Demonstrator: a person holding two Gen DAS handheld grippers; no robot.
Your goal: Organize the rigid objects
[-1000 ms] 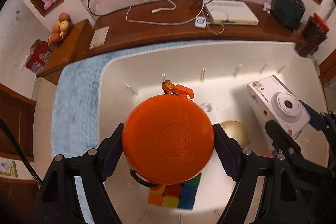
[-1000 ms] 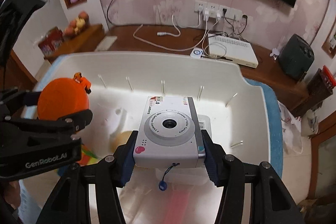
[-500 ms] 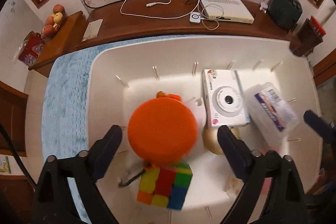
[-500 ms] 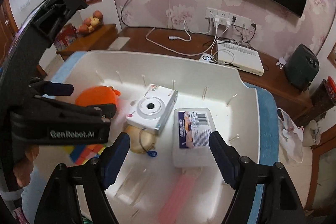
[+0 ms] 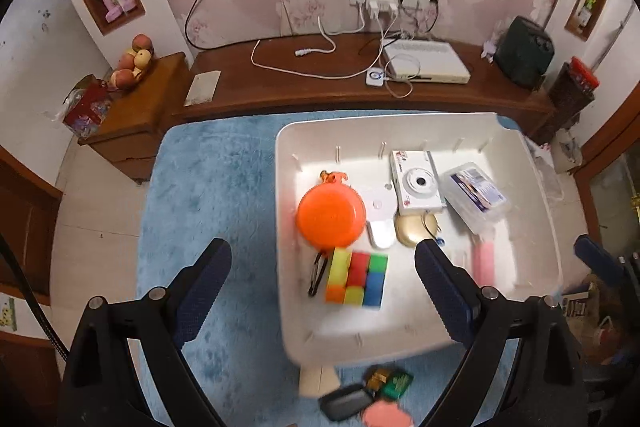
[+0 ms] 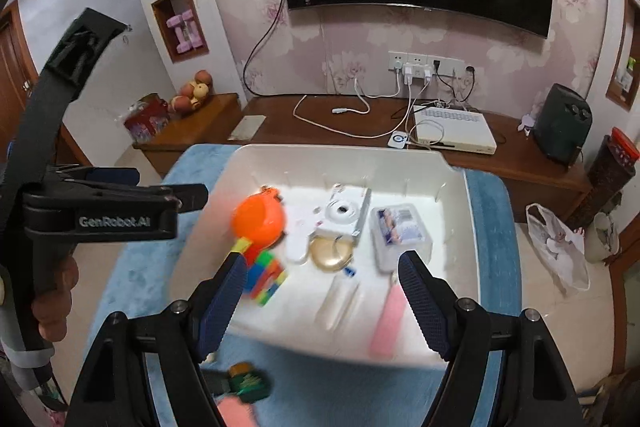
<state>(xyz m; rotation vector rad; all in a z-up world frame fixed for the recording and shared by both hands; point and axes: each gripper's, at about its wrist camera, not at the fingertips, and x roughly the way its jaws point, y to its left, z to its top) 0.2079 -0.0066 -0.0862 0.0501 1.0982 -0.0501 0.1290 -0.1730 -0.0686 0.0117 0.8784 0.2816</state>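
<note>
Both of my grippers hang above the white bin (image 5: 532,203), tilted down at it. The left gripper (image 5: 322,281) has its fingers spread wide with nothing between them; the right gripper (image 6: 322,297) is likewise released and empty.

In the bin, the orange disc (image 5: 331,218) lies flat near the left wall, with the colour cube (image 5: 357,277) just in front of it. The white camera (image 5: 417,181) lies lens up mid-bin, partly over a gold round case (image 5: 412,231), and the clear box (image 5: 476,195) is beside it on the right. My judgement: flat placement keeps them from rolling.

A green packet (image 5: 396,380) and a dark case (image 5: 346,402) lie on the blue rug outside the bin, probably the next things to go in.
</note>
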